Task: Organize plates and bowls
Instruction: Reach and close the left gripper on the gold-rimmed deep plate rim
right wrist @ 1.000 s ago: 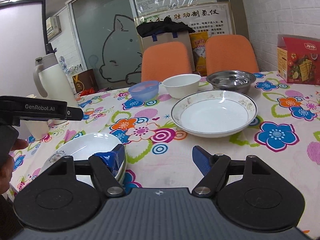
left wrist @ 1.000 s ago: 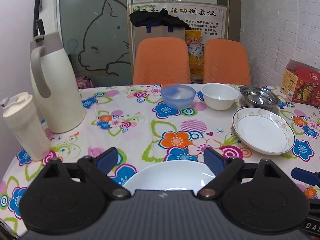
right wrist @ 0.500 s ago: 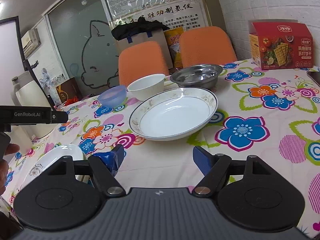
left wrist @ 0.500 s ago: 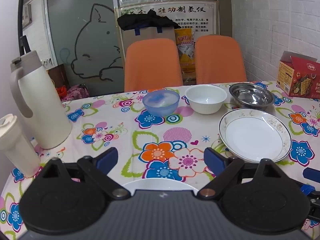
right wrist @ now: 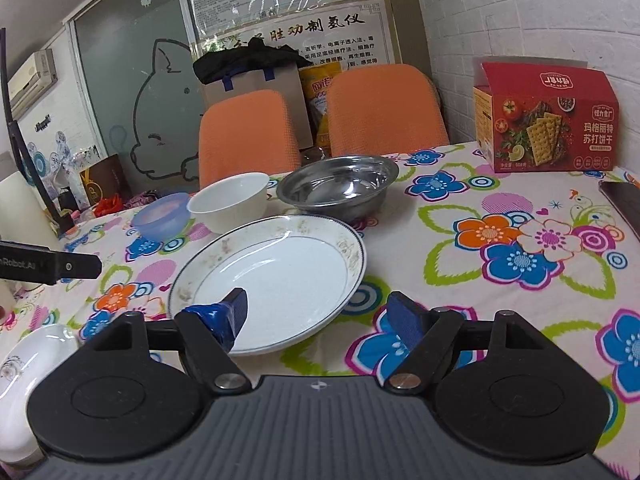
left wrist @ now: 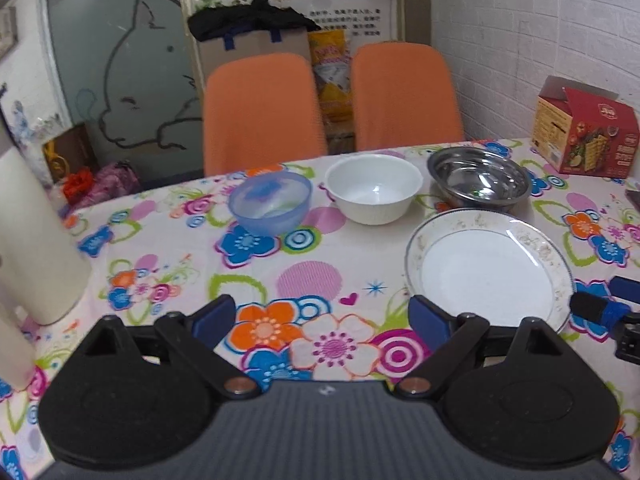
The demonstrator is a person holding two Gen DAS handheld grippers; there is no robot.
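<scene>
Right hand-held gripper (right wrist: 318, 316), jaws apart, has advanced over the rimmed plate (right wrist: 276, 276), leaving the white plate (right wrist: 28, 356).

White brick wall (right wrist: 520, 12), two orange chairs (right wrist: 248, 136), frosted glass panel (left wrist: 120, 80).

floral tablecloth table (right wrist: 500, 280), rimmed plate (right wrist: 280, 276), three bowls (right wrist: 230, 200), cracker box (right wrist: 548, 120)

This looks like a small room in an office or shop, used for eating. A round table (right wrist: 520, 300) has a bright flower cloth on it. Two orange chairs (right wrist: 248, 136) stand behind it. A glass wall (left wrist: 120, 80) has a cartoon cat drawn on it. Printed posters (right wrist: 340, 32) hang above. A cracker box (right wrist: 548, 120) sits by the white brick wall (right wrist: 540, 8).
</scene>
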